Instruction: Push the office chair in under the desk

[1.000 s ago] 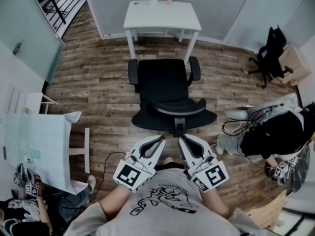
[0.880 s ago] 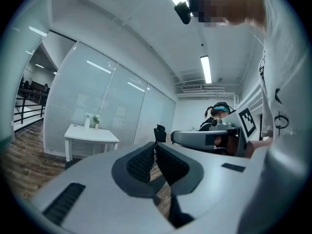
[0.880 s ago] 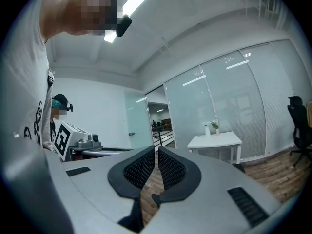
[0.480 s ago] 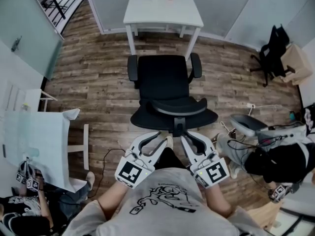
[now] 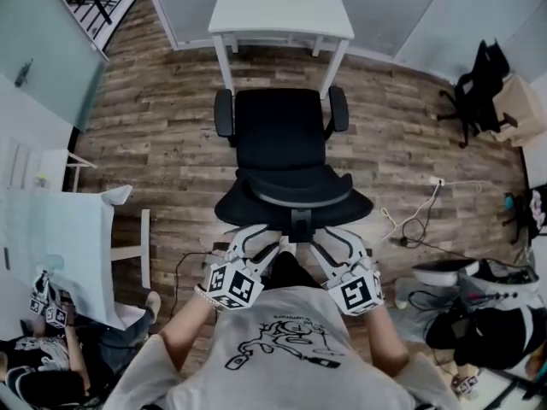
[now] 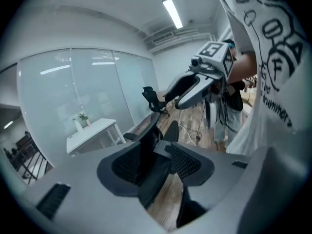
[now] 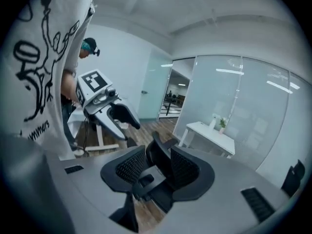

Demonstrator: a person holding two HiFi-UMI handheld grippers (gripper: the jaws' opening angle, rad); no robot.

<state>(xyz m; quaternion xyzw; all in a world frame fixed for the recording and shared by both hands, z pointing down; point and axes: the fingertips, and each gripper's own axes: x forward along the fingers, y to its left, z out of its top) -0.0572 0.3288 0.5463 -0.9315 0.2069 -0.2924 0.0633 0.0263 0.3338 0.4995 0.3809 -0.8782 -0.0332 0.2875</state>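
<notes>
Wood plank floor [image 5: 145, 152], glass partition walls [image 6: 97, 91]

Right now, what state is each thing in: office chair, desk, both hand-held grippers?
Desk: standing at the wall.
Office chair: upright, facing the desk, not yet pushed under it.
Left hand-held gripper: jaws opening, chair back between them, not gripped.
Right hand-held gripper: jaws opening, chair back between them, not gripped.

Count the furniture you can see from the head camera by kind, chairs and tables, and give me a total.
Office chairs: 2, the black chair facing the white desk and another black chair at far right.
Tables: 2, that desk and a pale table at left.
Total: 4.
</notes>
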